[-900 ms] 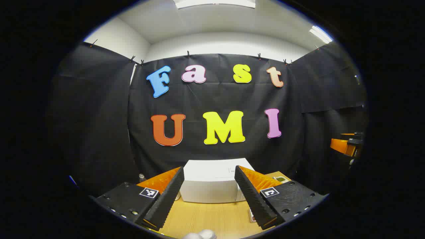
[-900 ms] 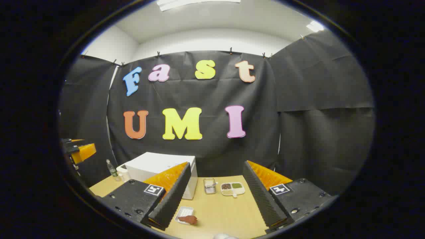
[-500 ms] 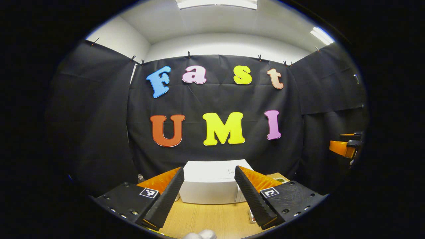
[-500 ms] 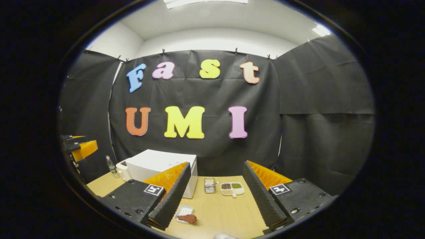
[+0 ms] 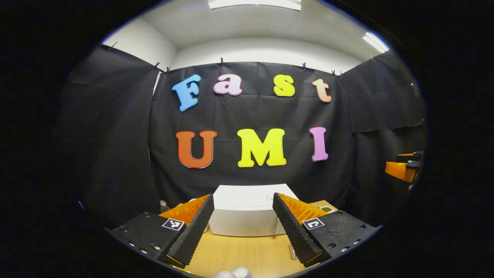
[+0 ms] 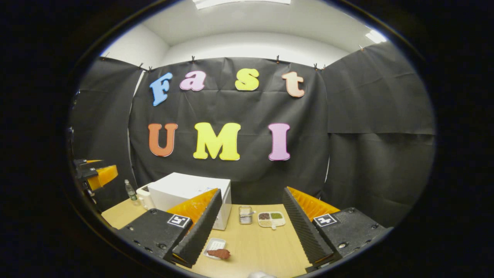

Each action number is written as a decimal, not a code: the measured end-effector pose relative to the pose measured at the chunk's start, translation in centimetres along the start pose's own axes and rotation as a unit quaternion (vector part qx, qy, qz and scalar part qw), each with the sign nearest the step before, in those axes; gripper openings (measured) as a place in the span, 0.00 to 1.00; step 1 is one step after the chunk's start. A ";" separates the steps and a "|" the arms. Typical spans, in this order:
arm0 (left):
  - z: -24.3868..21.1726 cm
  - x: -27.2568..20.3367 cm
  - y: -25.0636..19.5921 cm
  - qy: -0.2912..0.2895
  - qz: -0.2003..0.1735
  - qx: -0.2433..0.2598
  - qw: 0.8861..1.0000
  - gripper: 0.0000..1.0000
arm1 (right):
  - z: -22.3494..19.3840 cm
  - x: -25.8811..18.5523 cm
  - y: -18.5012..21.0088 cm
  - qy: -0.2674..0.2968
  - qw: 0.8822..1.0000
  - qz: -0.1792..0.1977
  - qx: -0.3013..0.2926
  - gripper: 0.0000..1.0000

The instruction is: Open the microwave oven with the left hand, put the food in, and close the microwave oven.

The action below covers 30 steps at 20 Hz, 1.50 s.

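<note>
A white microwave oven (image 5: 247, 214) stands shut at the back of the wooden table (image 5: 247, 255), straight ahead of my left gripper (image 5: 243, 247), which is open, holds nothing and is well short of it. In the right gripper view the microwave oven (image 6: 185, 191) is at the back left. A small white tray with a reddish-brown piece of food (image 6: 218, 253) lies on the table (image 6: 254, 247) near my right gripper (image 6: 247, 249), just inside its left finger. That gripper is open and holds nothing. The other gripper (image 6: 96, 175) shows at the far left edge.
A divided plate with several sorts of grains (image 6: 272, 219) and a small clear container (image 6: 244, 215) sit behind the food tray. A small bottle (image 6: 130, 190) and a white jug (image 6: 143, 196) stand left of the microwave. Black cloth walls close the booth.
Both views have shifted slightly; the microwave sits a little higher and farther right in the right gripper view. Both grippers stay open. Nothing on the table has moved.
</note>
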<state>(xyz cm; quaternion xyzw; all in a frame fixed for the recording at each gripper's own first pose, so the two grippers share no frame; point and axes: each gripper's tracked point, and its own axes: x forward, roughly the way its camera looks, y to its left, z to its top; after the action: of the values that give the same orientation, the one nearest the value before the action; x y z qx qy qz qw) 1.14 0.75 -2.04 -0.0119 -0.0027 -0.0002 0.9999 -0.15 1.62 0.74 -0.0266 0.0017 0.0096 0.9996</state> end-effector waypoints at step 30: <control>-27.6 23.6 -14.1 0.126 -0.043 -0.001 0.991 0.94 | 0.1 4.3 -11.1 0.049 0.997 -0.061 -0.027 1.00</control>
<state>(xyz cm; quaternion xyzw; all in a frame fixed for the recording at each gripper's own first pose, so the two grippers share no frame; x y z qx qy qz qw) 24.90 -14.02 -29.22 -0.0131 0.1232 -0.0451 0.9913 4.37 -9.36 1.43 -0.0543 0.0492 -0.0531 0.9959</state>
